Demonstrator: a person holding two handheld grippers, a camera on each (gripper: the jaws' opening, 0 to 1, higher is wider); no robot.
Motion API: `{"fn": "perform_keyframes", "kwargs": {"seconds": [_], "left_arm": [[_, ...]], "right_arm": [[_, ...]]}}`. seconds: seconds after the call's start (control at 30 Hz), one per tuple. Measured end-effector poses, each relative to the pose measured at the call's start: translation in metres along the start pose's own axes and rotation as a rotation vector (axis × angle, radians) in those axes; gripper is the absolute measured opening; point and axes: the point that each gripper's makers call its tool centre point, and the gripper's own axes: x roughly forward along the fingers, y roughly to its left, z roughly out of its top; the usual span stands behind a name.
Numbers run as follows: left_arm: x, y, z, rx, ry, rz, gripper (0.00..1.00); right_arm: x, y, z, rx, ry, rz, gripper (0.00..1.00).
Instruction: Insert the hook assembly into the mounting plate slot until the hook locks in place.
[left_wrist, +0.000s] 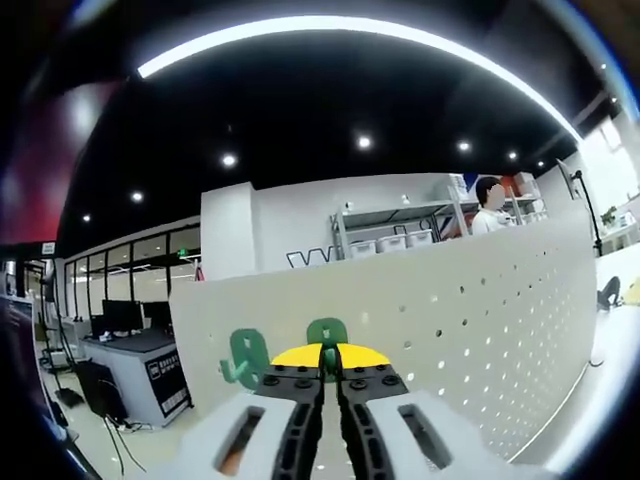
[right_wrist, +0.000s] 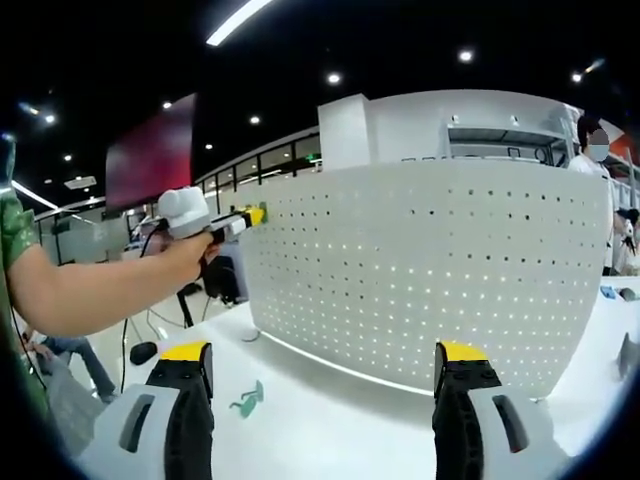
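A white perforated mounting plate (left_wrist: 470, 300) (right_wrist: 420, 270) stands upright on the white table (right_wrist: 330, 410). In the left gripper view my left gripper (left_wrist: 329, 362) is shut on a green hook (left_wrist: 327, 333), held close to the plate's top left part. A second green hook (left_wrist: 245, 358) sits on the plate just left of it. In the right gripper view a hand holds the left gripper (right_wrist: 252, 214) at the plate's upper left corner. My right gripper (right_wrist: 325, 395) hangs open above the table with nothing between its jaws. Another green hook (right_wrist: 248, 400) lies on the table.
A person (left_wrist: 490, 205) (right_wrist: 590, 150) stands behind the plate near metal shelving (left_wrist: 400, 230). A desk with monitors (left_wrist: 130, 335) is at the left. A small black object (right_wrist: 143, 352) lies on the table's left side.
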Motion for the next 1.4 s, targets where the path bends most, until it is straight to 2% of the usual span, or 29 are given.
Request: {"fn": "perform_keyframes", "kwargs": {"seconds": [0.37, 0.6, 1.07, 1.4], "left_arm": [[-0.002, -0.004, 0.001, -0.029, 0.014, -0.014, 0.12], [-0.005, -0.003, 0.0, -0.063, 0.026, -0.015, 0.22], [-0.011, -0.006, -0.002, -0.063, 0.041, -0.042, 0.28], [-0.026, -0.011, -0.002, -0.059, 0.051, -0.061, 0.31]], "right_arm": [[-0.002, 0.0, 0.0, 0.005, -0.002, -0.002, 0.93], [-0.001, 0.001, 0.001, 0.001, -0.003, 0.0, 0.93], [0.0, 0.007, 0.002, -0.005, -0.004, 0.012, 0.93], [0.0, 0.014, 0.005, -0.012, -0.008, 0.024, 0.93]]}}
